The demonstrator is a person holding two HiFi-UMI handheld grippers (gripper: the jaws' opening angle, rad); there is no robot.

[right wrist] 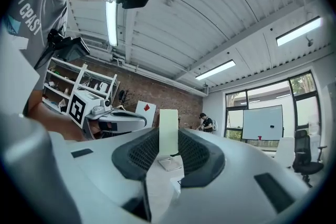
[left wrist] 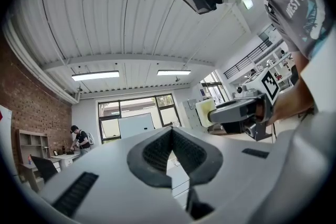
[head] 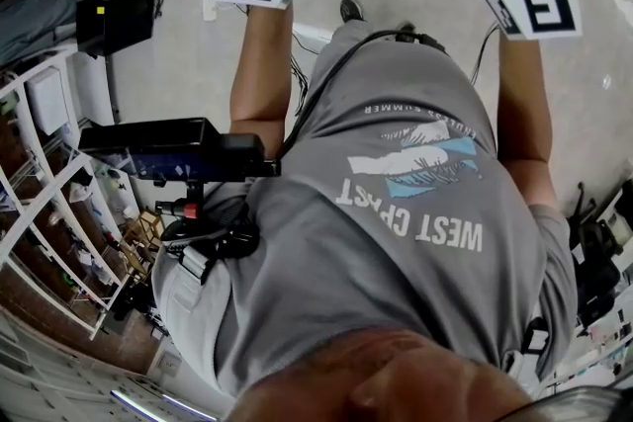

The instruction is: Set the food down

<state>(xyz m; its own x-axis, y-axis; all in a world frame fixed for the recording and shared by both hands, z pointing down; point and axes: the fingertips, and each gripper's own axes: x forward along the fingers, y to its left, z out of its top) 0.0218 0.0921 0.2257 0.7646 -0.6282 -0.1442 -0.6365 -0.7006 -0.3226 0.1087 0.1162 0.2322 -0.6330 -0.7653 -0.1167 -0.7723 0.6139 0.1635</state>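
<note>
Right gripper view: my right gripper (right wrist: 169, 138) is clamped on an upright pale slab (right wrist: 168, 122); my left gripper (left wrist: 171, 136) has its jaws together, empty.

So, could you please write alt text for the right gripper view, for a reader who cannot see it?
The right gripper holds a pale flat slab upright between its dark ribbed pads. Behind it are a brick wall, large windows, a whiteboard and a person standing far away.

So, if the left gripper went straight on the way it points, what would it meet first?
Nothing near, it seems: beyond the left gripper lies open room, then the whiteboard at the far wall. Depth is hard to judge.
</note>
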